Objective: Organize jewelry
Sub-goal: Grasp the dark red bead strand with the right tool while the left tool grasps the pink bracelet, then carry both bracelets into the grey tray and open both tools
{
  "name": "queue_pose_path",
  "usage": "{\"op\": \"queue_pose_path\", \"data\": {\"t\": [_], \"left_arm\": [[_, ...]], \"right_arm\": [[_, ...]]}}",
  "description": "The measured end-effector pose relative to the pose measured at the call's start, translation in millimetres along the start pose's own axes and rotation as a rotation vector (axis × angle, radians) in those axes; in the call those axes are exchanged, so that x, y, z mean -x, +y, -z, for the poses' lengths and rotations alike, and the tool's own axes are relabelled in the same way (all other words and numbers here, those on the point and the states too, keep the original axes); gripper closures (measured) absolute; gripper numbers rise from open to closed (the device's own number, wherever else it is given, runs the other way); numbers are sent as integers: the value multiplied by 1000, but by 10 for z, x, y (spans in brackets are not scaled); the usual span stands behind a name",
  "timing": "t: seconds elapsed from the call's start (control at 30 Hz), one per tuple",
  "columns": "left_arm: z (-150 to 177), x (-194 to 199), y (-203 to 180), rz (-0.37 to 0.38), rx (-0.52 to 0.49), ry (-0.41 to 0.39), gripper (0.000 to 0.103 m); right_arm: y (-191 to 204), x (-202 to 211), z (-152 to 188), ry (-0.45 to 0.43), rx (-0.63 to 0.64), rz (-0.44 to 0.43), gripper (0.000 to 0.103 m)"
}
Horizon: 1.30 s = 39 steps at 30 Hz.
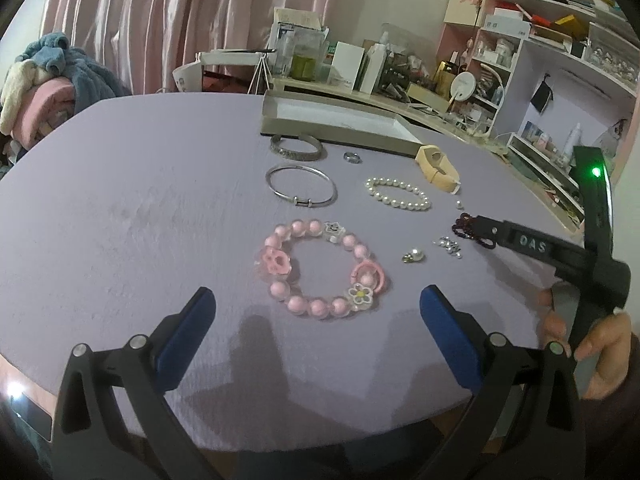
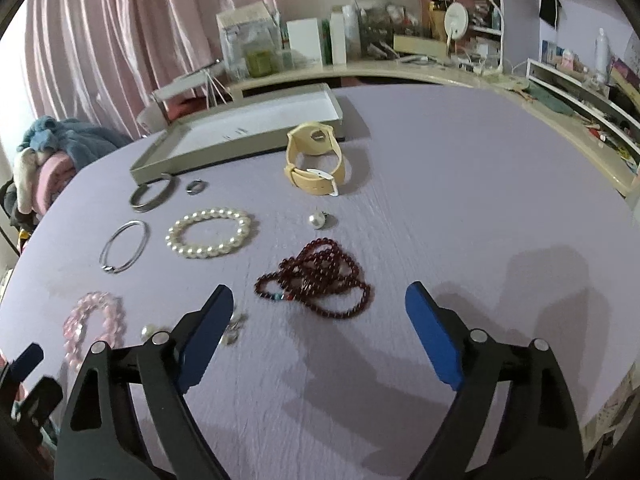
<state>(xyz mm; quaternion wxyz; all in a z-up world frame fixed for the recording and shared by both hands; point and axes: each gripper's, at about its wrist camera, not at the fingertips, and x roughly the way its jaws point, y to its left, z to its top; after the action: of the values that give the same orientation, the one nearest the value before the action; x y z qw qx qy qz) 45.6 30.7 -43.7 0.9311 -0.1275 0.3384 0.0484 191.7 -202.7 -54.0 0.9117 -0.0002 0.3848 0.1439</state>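
Observation:
Jewelry lies on a lilac table. My left gripper is open and empty, just short of a pink bead bracelet with flower charms. My right gripper is open and empty, its fingers either side of a dark red bead strand; it also shows in the left wrist view. Beyond lie a pearl bracelet, a thin silver bangle, a wide silver cuff, a small ring, a cream watch and a pearl earring. An empty grey tray sits at the back.
Small pearl and crystal earrings lie between the pink bracelet and the red strand. A cluttered desk and shelves stand behind and to the right. Pink curtains and a pile of clothes are at the left.

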Motion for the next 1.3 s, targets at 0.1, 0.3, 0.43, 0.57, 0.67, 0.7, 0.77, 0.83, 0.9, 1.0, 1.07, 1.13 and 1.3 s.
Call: {"op": "queue_pose_path", "data": {"t": [0.1,0.3,0.43,0.57,0.67,0.7,0.77,0.83,0.9,1.0,1.07,1.13,1.3], "left_arm": [[-23,-46,11,-4,2,8,2],[-54,-94,51,-1,8,16,2],[-78,-106,71,2,10,19,2],[-146,-110,108,-9,14,18,2],[-208,-122,148,-26,17,19,2],[-230,-131,160,-32,16,21,5],[-266,-160,176,-42,15,33,15],[-296,-214,194,-52,16,55,24],[-306,-268,207,-63,16,77,35],[-302,-337,229,-62,19,103,46],[-303,-357,215,-68,15,105,51],[-310,-371,208,-71,6,110,60],[-326,-402,150,-90,-21,127,81]], "right_arm": [[33,-83,-56,19,16,26,15],[25,-138,-53,50,25,1,60],[-66,-112,-50,52,-3,-55,92],[-106,34,-66,-13,-18,-88,95],[-86,164,-106,-69,-6,-97,96],[-78,217,-126,-87,-1,-105,96],[-72,281,-164,-112,1,-112,96],[-77,350,-206,-137,0,-121,96],[-74,396,-230,-157,3,-125,96],[-82,433,-255,-170,6,-128,96],[-81,429,-260,-169,6,-133,96],[-82,423,-247,-167,5,-138,96],[-81,444,-290,-174,-5,-159,96]]}}
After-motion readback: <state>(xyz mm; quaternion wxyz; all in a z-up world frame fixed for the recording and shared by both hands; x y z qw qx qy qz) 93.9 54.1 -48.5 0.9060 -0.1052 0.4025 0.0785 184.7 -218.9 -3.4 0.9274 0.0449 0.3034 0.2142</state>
